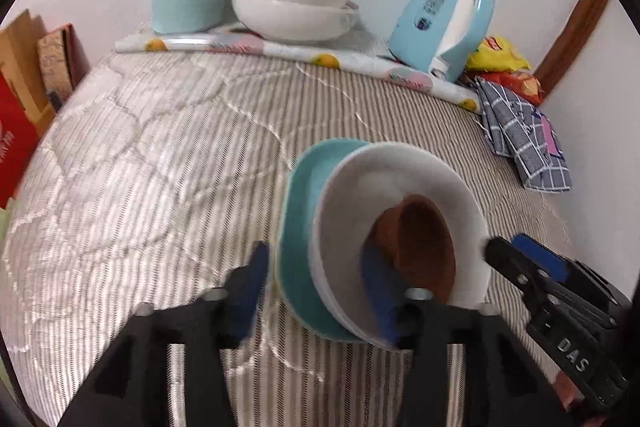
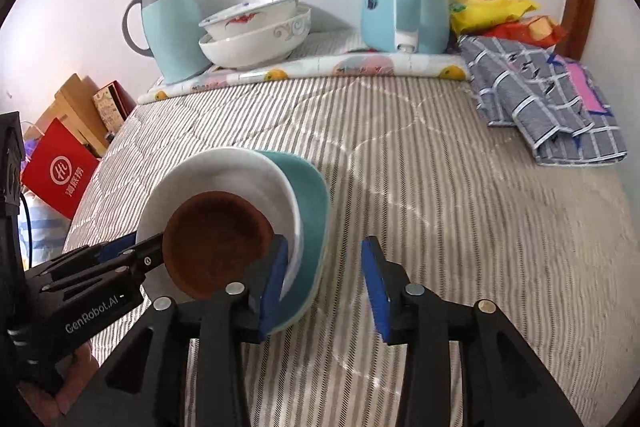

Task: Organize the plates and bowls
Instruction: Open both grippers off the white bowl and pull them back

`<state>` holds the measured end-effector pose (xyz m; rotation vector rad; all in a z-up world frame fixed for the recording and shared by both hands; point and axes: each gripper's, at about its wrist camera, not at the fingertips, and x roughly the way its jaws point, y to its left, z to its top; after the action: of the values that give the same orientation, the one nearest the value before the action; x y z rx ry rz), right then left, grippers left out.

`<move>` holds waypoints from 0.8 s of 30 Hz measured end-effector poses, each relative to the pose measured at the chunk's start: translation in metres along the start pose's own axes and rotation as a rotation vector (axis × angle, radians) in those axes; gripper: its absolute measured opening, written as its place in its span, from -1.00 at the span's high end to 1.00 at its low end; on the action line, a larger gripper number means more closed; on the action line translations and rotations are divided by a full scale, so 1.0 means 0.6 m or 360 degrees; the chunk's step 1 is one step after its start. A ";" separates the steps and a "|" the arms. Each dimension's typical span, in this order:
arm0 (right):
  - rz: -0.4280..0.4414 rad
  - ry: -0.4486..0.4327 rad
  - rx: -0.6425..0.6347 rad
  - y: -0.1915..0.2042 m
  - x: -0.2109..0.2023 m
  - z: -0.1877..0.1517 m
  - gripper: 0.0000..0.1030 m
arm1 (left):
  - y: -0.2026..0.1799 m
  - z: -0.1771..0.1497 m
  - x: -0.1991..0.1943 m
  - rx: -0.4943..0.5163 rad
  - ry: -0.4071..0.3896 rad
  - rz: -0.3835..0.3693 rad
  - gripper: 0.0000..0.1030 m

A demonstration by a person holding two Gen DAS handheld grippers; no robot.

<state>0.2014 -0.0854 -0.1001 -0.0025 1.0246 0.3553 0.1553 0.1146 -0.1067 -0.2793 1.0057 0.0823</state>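
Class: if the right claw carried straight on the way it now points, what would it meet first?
Probably the striped quilt: the right claw points down at bare fabric, with the stacked dishes' teal plate beside its left finger. Depth is uncertain.

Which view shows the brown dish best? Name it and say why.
Right wrist view: the brown dish faces the camera, nearly its whole round face visible inside the white plate. The left wrist view shows the dish obliquely, as a narrow oval, partly hidden behind a blue gripper pad.

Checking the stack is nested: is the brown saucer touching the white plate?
Touching: the right wrist view shows the brown saucer lying nested inside the white plate.
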 end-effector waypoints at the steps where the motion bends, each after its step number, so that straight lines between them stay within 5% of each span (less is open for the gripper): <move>1: -0.0011 -0.0010 -0.0001 0.000 -0.004 -0.001 0.16 | 0.000 0.001 -0.003 0.0008 -0.0019 0.0004 -0.11; 24: -0.0156 -0.0098 0.0053 -0.044 -0.095 -0.045 -0.10 | -0.023 -0.027 -0.089 0.0079 -0.0227 0.0092 -0.31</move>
<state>0.1599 -0.1313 -0.0708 -0.0117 0.9658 0.2477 0.1161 0.1002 -0.0673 -0.1960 0.8727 0.1277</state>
